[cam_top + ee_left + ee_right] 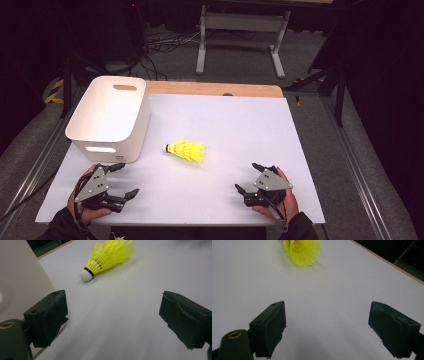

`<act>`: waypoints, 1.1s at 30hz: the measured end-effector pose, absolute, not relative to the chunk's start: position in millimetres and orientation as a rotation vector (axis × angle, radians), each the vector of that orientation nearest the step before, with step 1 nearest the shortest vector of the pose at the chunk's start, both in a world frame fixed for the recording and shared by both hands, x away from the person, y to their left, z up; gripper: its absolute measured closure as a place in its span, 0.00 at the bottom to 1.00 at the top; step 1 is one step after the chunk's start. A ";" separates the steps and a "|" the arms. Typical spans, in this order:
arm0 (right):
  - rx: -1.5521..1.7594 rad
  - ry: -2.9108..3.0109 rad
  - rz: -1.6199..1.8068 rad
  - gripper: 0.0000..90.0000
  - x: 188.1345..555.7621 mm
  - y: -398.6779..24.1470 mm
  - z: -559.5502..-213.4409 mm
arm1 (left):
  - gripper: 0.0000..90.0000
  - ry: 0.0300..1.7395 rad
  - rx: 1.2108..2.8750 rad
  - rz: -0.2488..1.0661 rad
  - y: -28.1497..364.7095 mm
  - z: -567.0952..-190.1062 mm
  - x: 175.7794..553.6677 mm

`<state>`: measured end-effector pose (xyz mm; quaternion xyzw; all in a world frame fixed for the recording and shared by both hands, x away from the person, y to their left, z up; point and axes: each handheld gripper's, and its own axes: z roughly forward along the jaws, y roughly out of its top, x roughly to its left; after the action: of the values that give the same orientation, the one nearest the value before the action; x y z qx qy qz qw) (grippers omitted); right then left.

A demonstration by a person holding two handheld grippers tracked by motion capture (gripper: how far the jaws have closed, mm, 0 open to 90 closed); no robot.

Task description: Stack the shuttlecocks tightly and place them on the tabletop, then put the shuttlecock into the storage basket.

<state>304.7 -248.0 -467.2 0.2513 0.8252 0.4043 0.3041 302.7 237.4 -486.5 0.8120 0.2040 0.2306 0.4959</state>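
Beside the white bin (110, 117), right of it: yellow shuttlecock (186, 150), on its side on tabletop (240, 125)
Left tool (122, 180): near bin's front, jaws wide, empty
Right tool (248, 177): well right of bin, jaws wide, empty

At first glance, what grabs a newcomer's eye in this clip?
The bright yellow shuttlecock lies on its side mid-table, its white cork toward the white bin at the far left. Both tongs, left and right, rest open near the table's front edge, empty.

High view above the table (225, 125); both gripper views low, close (shared: yellow shuttlecock (186, 150)).
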 end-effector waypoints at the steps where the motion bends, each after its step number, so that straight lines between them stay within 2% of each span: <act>1: 0.667 2.185 1.077 0.17 304.7 -248.0 -467.1 | 0.10 0.498 1.964 0.558 237.4 -486.4 302.5; 33: 0.709 2.266 1.121 0.16 324.6 -235.2 -473.0 | 0.10 0.508 1.956 0.563 237.4 -486.3 304.4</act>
<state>324.6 -235.2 -473.0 0.2612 0.8345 0.4127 0.2552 304.4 237.4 -486.3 0.8084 0.2099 0.2325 0.4984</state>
